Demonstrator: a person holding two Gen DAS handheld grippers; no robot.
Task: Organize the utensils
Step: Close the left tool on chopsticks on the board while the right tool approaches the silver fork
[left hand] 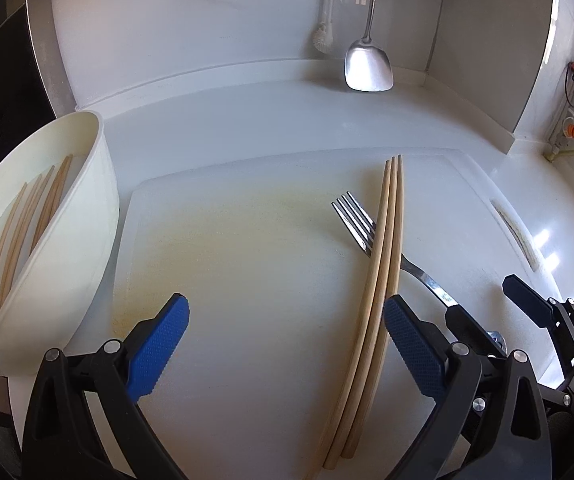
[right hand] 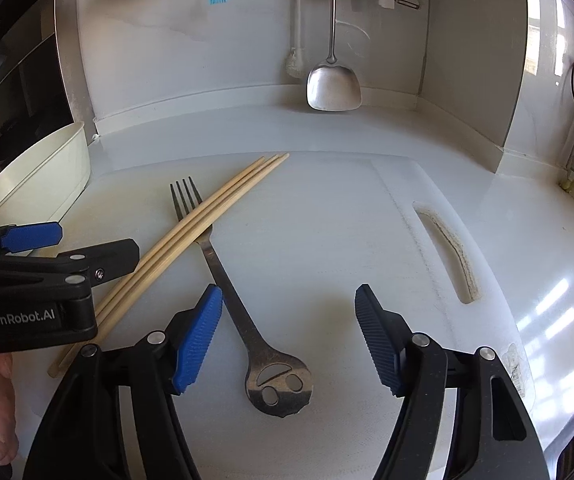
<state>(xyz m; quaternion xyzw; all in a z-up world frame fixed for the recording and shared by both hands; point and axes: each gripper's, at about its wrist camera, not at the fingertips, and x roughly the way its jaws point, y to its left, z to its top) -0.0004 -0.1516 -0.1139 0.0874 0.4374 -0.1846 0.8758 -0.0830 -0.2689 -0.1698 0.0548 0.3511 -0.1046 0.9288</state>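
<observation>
Right gripper (right hand: 289,336) jaws hanging open over fork (right hand: 223,276) handle; left gripper (left hand: 287,340) jaws gaping around chopsticks (left hand: 371,280) crossing the fork on cutting board (right hand: 327,220). Tub (left hand: 87,216) sitting left; spatula (right hand: 333,80) hanging behind.

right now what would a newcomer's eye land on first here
Most striking is the bundle of three wooden chopsticks lying across a metal fork on the white cutting board, the fork's handle ending in a smiley-face cutout. Both grippers hover open over them, the left gripper with the chopsticks between its blue fingers, the right gripper astride the fork handle. At far left, a white tub already holds more chopsticks.
</observation>
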